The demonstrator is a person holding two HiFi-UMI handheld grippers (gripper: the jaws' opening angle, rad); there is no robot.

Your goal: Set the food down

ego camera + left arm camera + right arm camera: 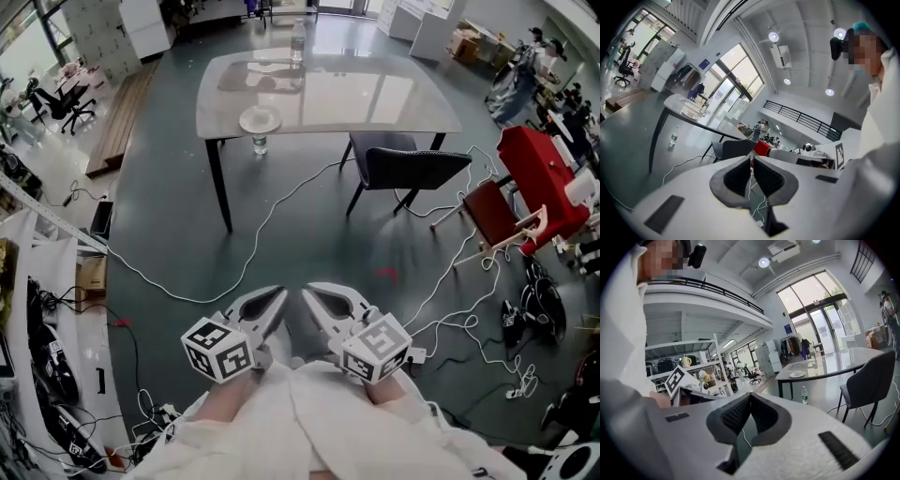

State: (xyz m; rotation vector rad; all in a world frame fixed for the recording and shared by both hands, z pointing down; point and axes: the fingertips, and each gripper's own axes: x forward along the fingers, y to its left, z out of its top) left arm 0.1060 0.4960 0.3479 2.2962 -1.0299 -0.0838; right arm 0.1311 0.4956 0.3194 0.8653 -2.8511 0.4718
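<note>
L hand-held gripper & R hand-held gripper sit side by side just ahead of the person's white sleeves, tips close to each other, over the floor. L: jaws together, nothing btw them. R: jaws together too, empty.

Bench stands well ahead of both. White plate rests at bench's near edge, ahead & slightly left of L hand-held gripper; too small to tell if food lies on it. Clear bottle stands on floor just below the plate. 2nd bottle is upright at bench's far side. Dark chair is ahead-right of R hand-held gripper, at bench's right corner. White cable snakes over floor btw the hand-held grippers & bench.
</note>
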